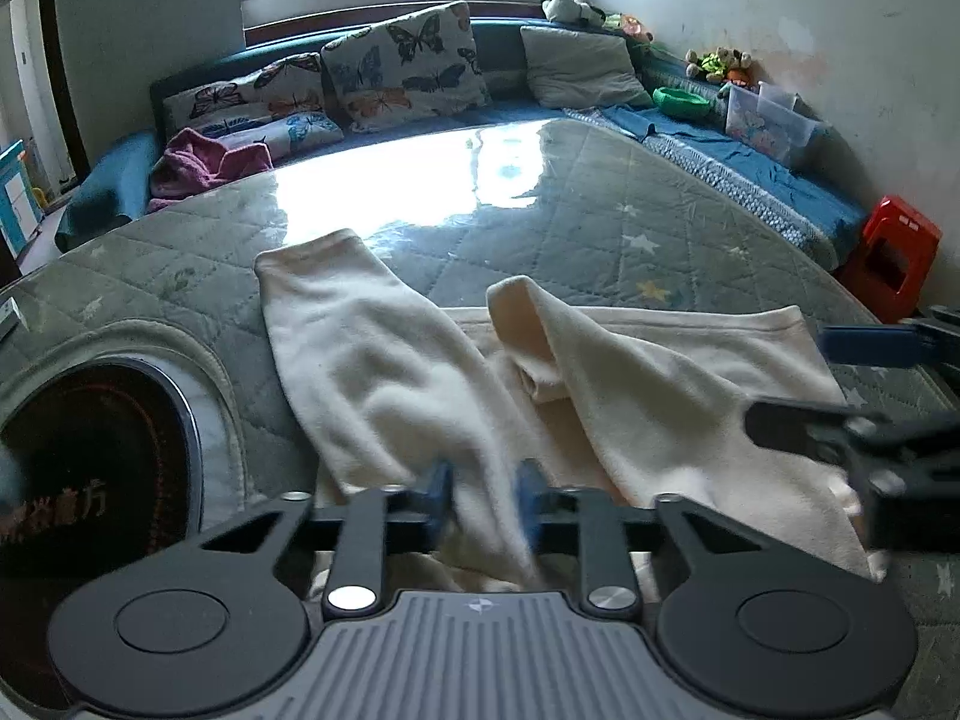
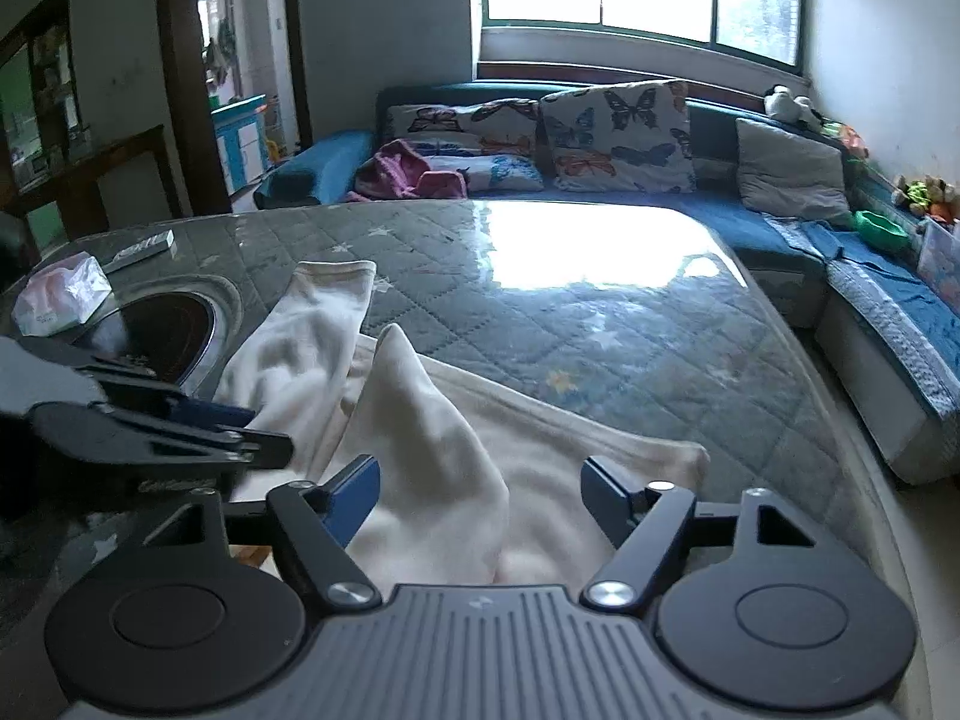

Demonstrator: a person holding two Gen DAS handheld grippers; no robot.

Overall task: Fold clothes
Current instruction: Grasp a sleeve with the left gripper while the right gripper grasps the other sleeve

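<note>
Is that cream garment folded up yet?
Not yet. The cream garment lies rumpled on the table, one sleeve stretched out.

The left gripper (image 1: 483, 495) has two blue fingers (image 1: 437, 483) at the front. Black flat bars hold them, joined with shiny silver round screws (image 1: 352, 598). On each side sits a big black round disc (image 1: 171, 624) with a smaller ring in it. Between the discs is a grey plate (image 1: 480, 654) with long grooves and a tiny round mark near its top edge.

The right gripper (image 2: 483, 501) looks just the same: blue fingers (image 2: 354, 501), black bars, silver screws (image 2: 607, 593), two black discs (image 2: 792, 621) and a grey grooved plate (image 2: 480, 648).
</note>
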